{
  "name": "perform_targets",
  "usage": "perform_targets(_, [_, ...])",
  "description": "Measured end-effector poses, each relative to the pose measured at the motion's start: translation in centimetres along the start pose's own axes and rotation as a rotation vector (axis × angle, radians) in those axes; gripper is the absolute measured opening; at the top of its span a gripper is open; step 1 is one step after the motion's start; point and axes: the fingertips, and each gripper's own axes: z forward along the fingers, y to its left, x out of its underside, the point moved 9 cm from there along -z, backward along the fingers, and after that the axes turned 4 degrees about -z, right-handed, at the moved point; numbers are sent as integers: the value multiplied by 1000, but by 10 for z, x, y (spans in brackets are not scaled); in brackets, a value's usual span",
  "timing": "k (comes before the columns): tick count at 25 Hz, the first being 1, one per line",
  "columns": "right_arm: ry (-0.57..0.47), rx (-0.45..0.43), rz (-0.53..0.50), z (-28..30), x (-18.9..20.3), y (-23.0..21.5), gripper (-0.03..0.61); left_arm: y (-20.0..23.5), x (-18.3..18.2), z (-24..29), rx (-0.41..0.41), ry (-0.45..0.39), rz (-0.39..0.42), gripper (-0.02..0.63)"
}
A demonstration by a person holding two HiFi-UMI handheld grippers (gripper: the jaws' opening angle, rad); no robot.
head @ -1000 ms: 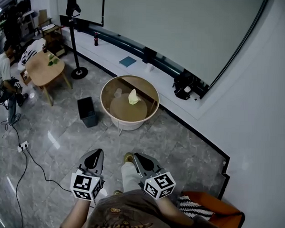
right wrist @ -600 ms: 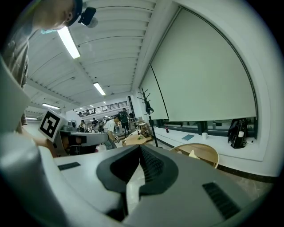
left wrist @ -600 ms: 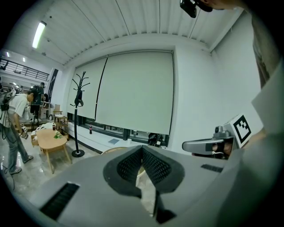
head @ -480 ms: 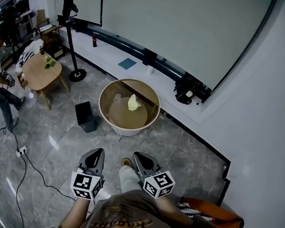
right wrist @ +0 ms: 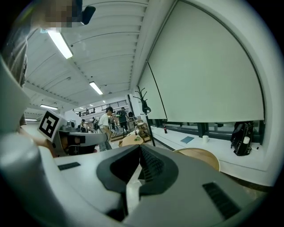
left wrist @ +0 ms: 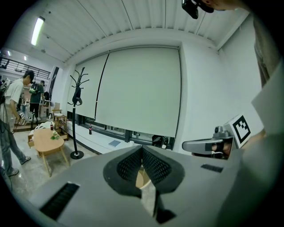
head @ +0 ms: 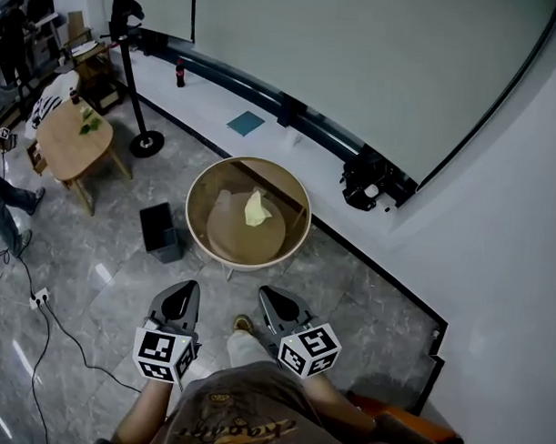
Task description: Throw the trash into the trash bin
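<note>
Head view: from above, steeply downward and from well off, onto the round tan-rimmed glass-top table (head: pixel 253 160). Left gripper (head: pixel 186 291) view: low, nearly level, along its own closed jaws toward the pale grey roller blind (left wrist: pixel 137 88). Right gripper (head: pixel 268 296) view: likewise, from just beside it. Shared by all three: that table, the black coat stand (head: pixel 146 145), the oval wooden side table (head: pixel 72 136).
</note>
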Motion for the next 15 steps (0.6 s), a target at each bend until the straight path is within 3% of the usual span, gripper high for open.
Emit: perform_targets(15, [16,-40,-4,89,-37,-103,20,38,-45,120,-62,-17,-10,17])
